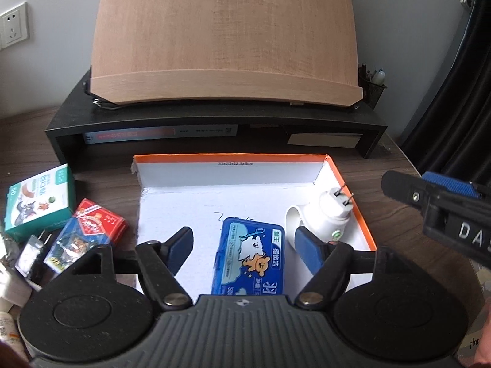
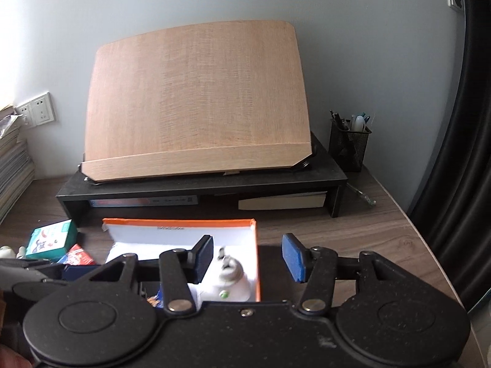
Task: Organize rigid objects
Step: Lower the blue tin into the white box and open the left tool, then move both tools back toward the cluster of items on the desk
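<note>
An orange-rimmed white box [image 1: 349,184] lies open on the desk. Inside lie a blue tin with a bear picture [image 1: 250,259] and a white plug-in device [image 1: 330,214] with its prongs up. My left gripper [image 1: 244,242] is open and empty, its fingers either side of the blue tin, above it. My right gripper [image 2: 247,256] is open and empty, hovering over the box's right wall [image 2: 256,254], with the white device [image 2: 228,282] below it. It also shows in the left wrist view [image 1: 435,202] at the right edge.
Left of the box lie a green box [image 1: 40,202], a red card pack [image 1: 101,220], a blue pack [image 1: 70,242] and a black plug [image 1: 30,254]. Behind stands a black riser [image 1: 214,113] with a wooden board [image 1: 224,36]. A pen holder [image 2: 349,144] stands at the right.
</note>
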{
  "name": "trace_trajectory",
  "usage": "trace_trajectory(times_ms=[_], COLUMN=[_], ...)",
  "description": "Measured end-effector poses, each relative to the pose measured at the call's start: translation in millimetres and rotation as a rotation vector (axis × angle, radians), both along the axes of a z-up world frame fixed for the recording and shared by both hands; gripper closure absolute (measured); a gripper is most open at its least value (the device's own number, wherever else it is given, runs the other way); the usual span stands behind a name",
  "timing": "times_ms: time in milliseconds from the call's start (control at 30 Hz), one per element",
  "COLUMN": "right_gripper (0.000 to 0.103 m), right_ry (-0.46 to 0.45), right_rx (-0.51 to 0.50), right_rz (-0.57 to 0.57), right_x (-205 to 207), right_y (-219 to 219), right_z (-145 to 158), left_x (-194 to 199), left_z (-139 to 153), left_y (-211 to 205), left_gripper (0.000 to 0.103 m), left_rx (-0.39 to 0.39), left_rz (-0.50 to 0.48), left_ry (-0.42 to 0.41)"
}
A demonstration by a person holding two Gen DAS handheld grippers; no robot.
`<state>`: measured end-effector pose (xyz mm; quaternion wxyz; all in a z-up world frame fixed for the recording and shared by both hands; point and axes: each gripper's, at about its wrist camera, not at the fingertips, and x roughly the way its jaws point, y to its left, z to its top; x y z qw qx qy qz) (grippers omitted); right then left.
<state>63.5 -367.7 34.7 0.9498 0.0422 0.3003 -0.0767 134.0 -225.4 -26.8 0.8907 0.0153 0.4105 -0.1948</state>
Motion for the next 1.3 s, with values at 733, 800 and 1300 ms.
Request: trace_trajectory(times_ms=[733, 800, 1300], right_gripper=[0.020, 0.020, 0.019], right_ry=[0.032, 0.035, 0.046], right_rx=[0.015, 0.015, 0.031], right_rz=[0.126, 0.145, 0.243], right_x=[-46.5, -47.1, -42.9], right_y=[122.5, 134.4, 212.9], right_z=[3.2, 2.2, -6.8], left_x=[-60.7, -62.8, -58.8], left_z=[26.4, 25.0, 15.9], left_y=[140.9, 154.4, 253.1], left_gripper=[0.014, 0.014, 0.012], left_rx=[0.012, 0.015, 0.053], left_rz=[0.184, 0.205, 0.342], left_ry=[-0.040, -0.037, -0.041])
